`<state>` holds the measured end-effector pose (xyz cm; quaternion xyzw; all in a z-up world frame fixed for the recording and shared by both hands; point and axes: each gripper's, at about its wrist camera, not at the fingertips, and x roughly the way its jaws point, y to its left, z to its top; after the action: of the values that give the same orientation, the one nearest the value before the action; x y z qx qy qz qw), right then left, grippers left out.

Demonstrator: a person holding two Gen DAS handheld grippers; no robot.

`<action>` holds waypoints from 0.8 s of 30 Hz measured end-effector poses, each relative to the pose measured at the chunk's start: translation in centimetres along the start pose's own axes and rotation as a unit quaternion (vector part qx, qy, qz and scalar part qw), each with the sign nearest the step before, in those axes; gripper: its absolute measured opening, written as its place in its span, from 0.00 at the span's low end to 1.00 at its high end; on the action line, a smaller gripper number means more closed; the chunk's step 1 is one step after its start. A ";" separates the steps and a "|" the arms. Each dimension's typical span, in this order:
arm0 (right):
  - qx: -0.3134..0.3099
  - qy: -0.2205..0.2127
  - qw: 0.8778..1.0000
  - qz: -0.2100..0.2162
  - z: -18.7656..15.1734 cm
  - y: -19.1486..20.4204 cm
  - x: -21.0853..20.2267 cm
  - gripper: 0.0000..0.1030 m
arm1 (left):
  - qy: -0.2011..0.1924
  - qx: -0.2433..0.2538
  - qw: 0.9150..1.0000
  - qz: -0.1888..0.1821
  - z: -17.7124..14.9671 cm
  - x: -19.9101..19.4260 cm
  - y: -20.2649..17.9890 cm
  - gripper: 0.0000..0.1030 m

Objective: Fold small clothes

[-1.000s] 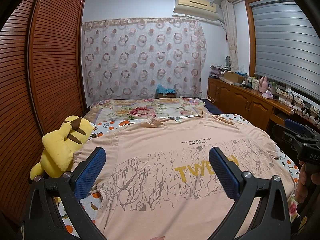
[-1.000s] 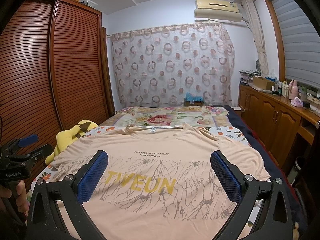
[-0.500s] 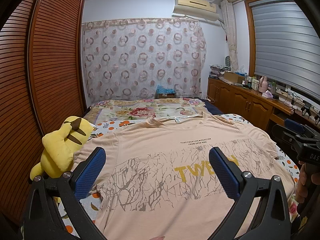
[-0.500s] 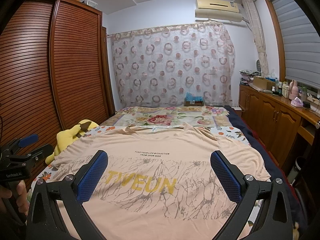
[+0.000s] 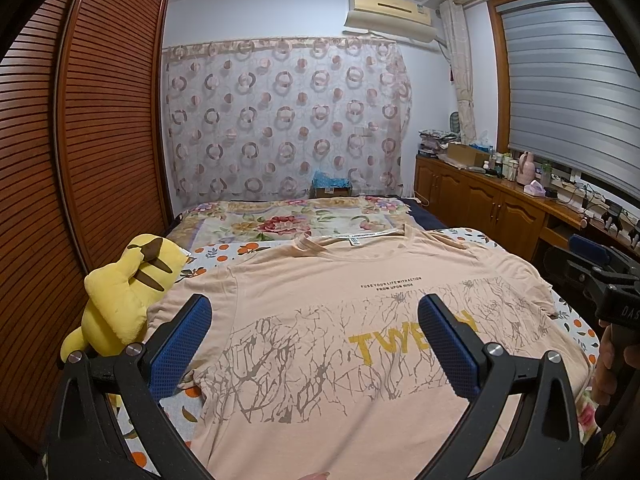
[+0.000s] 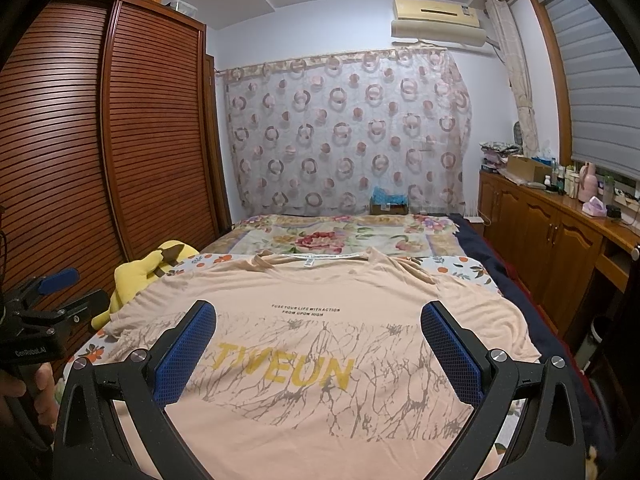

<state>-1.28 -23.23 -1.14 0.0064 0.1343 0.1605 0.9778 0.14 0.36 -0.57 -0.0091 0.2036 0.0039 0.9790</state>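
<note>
Peach T-shirt (image 5: 328, 344) spread flat, print side up, on the bed (image 5: 256, 248) — collar toward the far curtain (image 5: 288, 120). Left gripper (image 5: 314, 332) and right gripper (image 6: 318, 336) each hover above the shirt's lower half, their 2 blue-padded fingers spread wide and holding nothing. A yellow plush toy (image 5: 124, 300) lies at the bed's left edge, just beside the shirt's sleeve — touching or not, unclear.

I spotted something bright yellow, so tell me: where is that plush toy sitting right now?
The yellow plush toy lies at the bed's left edge, by the wooden wardrobe, touching the left sleeve of the spread peach T-shirt; both views show it on the left.
</note>
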 end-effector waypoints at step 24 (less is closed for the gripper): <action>-0.009 0.027 0.999 0.031 -0.6 0.3 1.9 0.99 | 0.022 0.003 1.000 0.010 -1.2 1.5 1.1 1.00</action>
<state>0.17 -22.38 -2.20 -0.0027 0.1590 0.1924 0.9684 1.05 1.40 -2.28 -0.0046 0.2256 0.0124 0.9741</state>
